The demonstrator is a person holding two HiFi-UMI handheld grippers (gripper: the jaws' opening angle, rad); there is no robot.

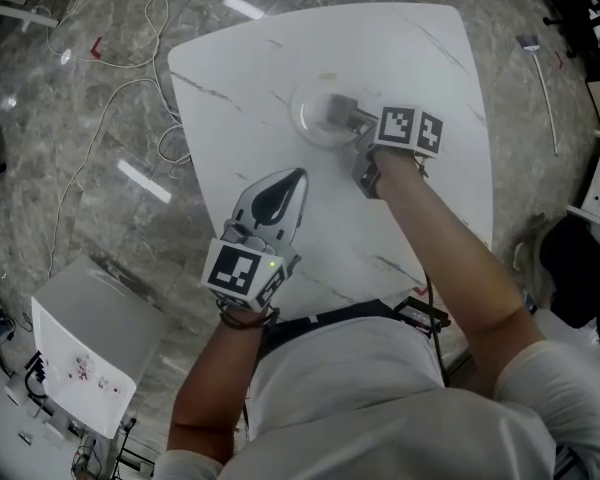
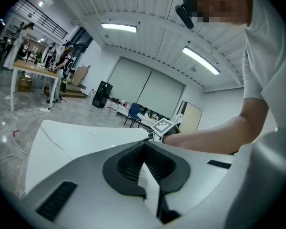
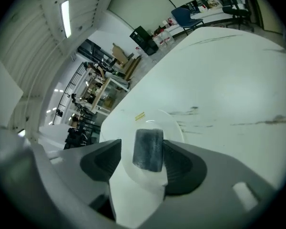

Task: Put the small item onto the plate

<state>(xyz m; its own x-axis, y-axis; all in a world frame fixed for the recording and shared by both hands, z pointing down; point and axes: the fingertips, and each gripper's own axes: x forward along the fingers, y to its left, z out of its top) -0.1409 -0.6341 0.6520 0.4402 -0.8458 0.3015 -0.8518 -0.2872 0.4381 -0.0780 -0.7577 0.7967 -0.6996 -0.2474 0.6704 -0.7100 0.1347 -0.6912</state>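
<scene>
A small dark grey block (image 3: 148,149) stands on the clear glass plate (image 3: 173,126), which sits at the far middle of the white table (image 1: 430,68). My right gripper (image 3: 142,162) is open around the block: the left pad stands clear of it and the right pad is close beside it. In the head view the plate (image 1: 312,120) shows with the right gripper (image 1: 348,118) reaching over its right side. My left gripper (image 1: 292,180) hovers over the near middle of the table, shut, with nothing in it (image 2: 144,149).
The white marble-look table has its near edge by the person's body. Cables (image 1: 130,78) trail over the grey floor to the left. A white box-like stand (image 1: 85,353) sits at the lower left.
</scene>
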